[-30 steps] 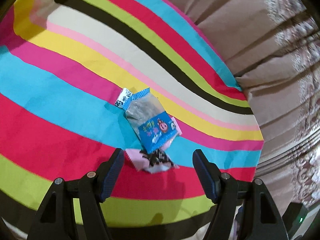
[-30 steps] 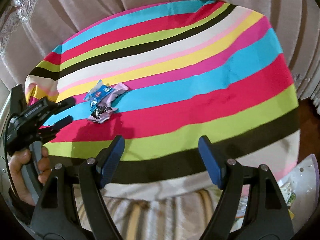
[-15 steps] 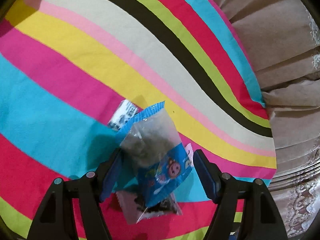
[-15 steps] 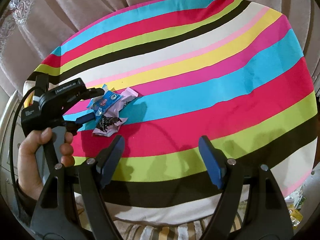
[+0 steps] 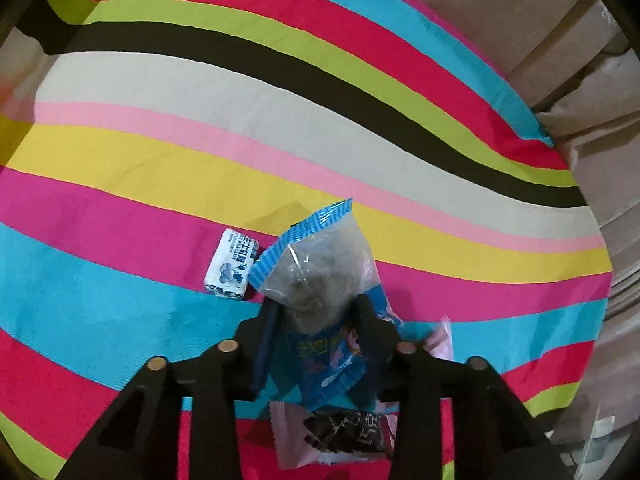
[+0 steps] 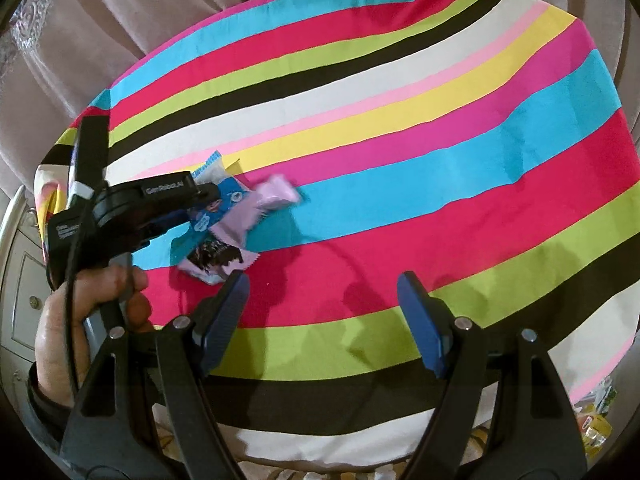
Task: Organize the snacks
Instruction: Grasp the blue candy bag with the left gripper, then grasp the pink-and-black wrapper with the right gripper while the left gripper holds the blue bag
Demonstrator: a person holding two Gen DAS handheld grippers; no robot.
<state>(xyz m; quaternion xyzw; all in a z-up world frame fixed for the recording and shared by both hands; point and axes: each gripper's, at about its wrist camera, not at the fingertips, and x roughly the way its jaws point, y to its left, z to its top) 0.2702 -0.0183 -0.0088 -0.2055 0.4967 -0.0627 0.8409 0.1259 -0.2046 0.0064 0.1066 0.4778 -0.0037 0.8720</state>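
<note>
Striped tablecloth (image 5: 200, 160); left gripper (image 5: 316, 312) just closed, pinching blue snack packet (image 5: 320, 272).

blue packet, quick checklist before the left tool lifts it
1. Left tool jaws, which have just been closing, on the blue packet: ok.
2. Only one snack gripped: cannot tell; the pink packet lies partly under the blue one.
3. White candy clear of the jaws: ok.
4. Right tool open, holding nothing: ok.
5. Right tool clear of the pile: not ok, its left finger is close to the pink packet.
</note>
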